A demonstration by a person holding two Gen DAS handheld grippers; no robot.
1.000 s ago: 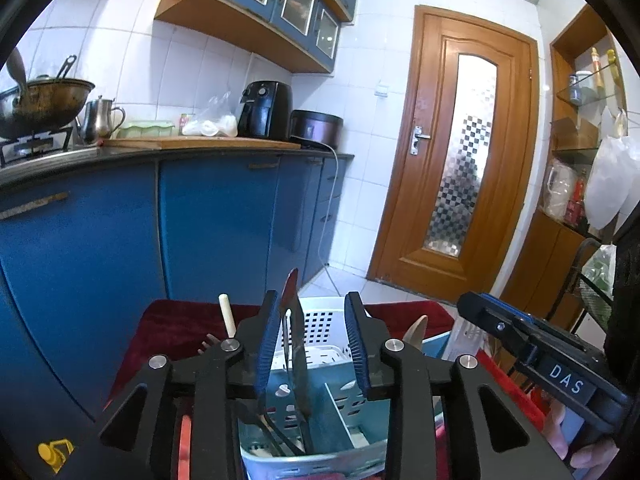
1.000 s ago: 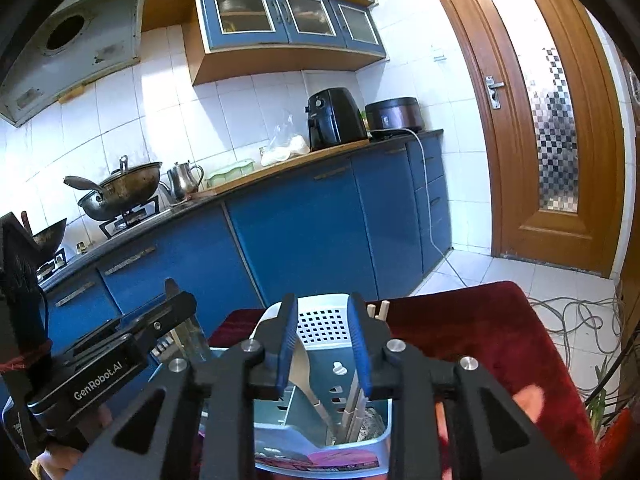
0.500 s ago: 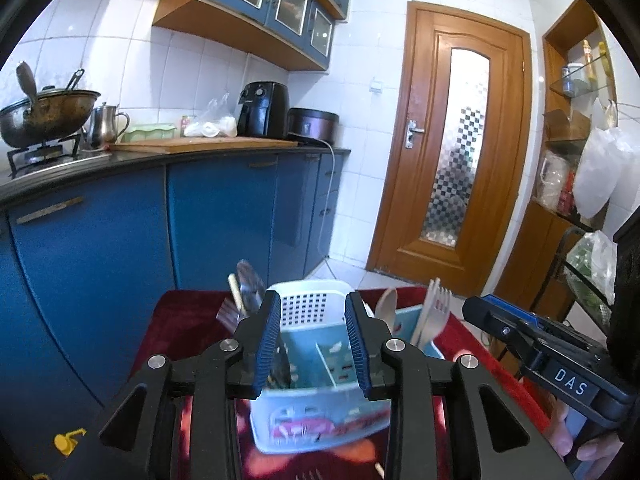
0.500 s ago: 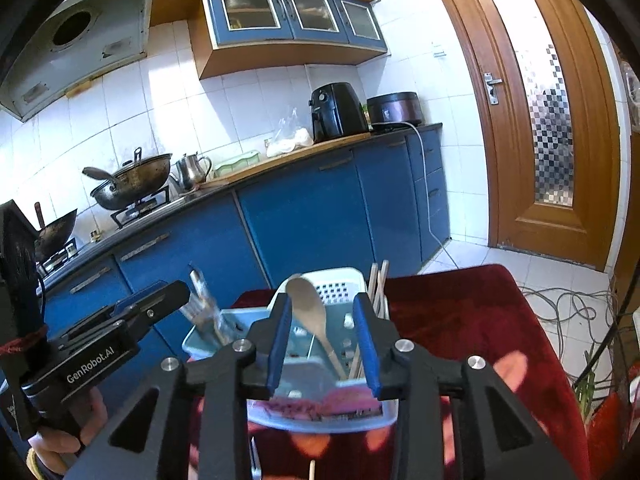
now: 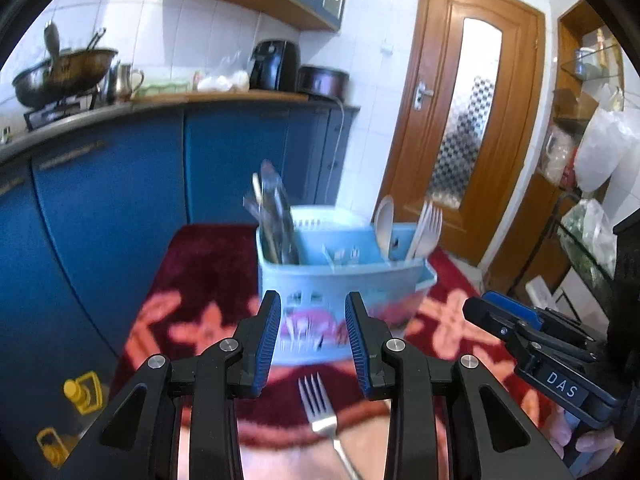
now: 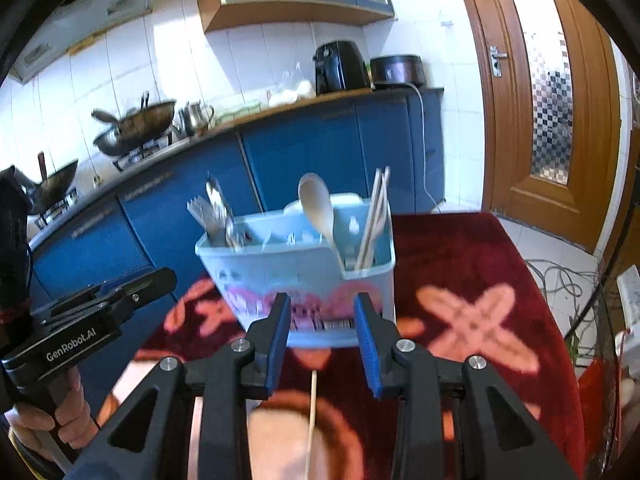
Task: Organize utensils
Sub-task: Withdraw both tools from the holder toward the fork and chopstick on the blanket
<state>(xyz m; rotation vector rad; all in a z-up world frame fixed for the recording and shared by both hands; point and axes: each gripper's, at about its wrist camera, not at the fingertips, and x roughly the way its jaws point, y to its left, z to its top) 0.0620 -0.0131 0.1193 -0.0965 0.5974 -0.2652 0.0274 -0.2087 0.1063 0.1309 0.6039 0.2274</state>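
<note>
A light blue utensil caddy (image 5: 340,280) (image 6: 296,268) stands on a dark red flowered cloth (image 5: 208,264). It holds metal utensils (image 5: 272,216) on the left, a wooden spoon (image 6: 318,204), white plastic forks (image 5: 428,224) and chopsticks (image 6: 374,220). My left gripper (image 5: 313,300) is open and holds nothing, just short of the caddy's near wall. A metal fork (image 5: 316,400) lies on the cloth below it. My right gripper (image 6: 323,300) is also open and holds nothing, with a single chopstick (image 6: 312,412) lying under it.
Blue kitchen cabinets (image 5: 120,200) and a counter with woks (image 6: 136,124), a kettle and an air fryer (image 6: 340,66) run behind the table. A wooden door (image 5: 460,140) is at the back right. Cables (image 6: 560,276) lie on the floor.
Both grippers have drawn back from over the caddy, which now stands farther ahead. The utensils seen between their fingers stay in the caddy. The fork and the chopstick on the cloth have come into view.
</note>
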